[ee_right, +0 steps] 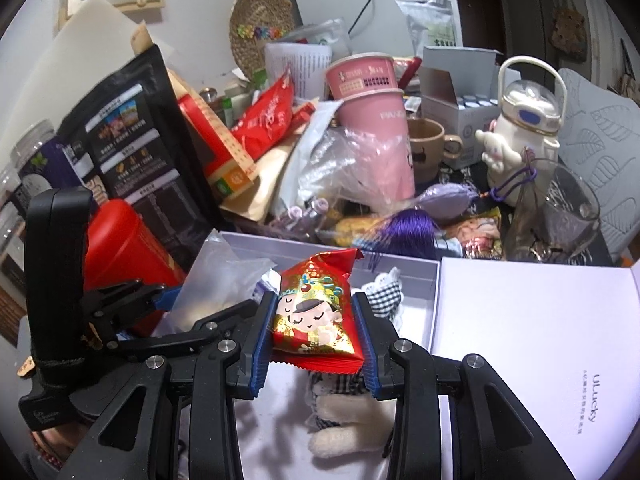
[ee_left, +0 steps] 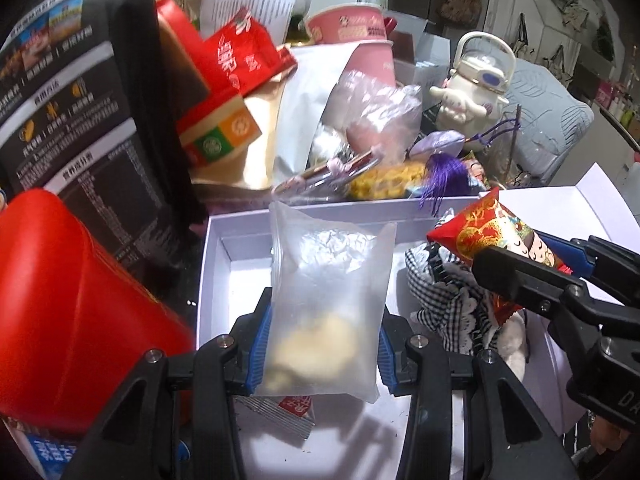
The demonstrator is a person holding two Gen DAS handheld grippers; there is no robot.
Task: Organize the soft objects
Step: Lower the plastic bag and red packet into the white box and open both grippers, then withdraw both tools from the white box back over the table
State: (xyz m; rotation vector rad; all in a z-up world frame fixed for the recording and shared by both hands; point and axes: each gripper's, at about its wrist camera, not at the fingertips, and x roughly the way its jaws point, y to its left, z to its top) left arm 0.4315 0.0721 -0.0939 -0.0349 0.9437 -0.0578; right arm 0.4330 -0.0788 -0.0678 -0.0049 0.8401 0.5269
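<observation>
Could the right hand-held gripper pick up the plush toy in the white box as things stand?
Probably not: the right hand-held gripper is shut on a red snack packet, directly above the plush toy.

Crowded tabletop, white box [ee_right: 320, 246] lying open on it, lid [ee_right: 520, 320] lying flat just right of the box, red tin [ee_left: 72, 300] standing left of the box, black pouch [ee_right: 132, 136] leaning behind the tin, pink cups [ee_right: 372, 120] and white bottle [ee_right: 524, 136] standing beyond the box.

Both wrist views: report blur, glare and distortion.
Left wrist view: red canister smeared, black pouch's print soft, glare on the clear bag, dark vignetted corners. Right wrist view: sharper; red packet's foil glints; white box's edges bow.
</observation>
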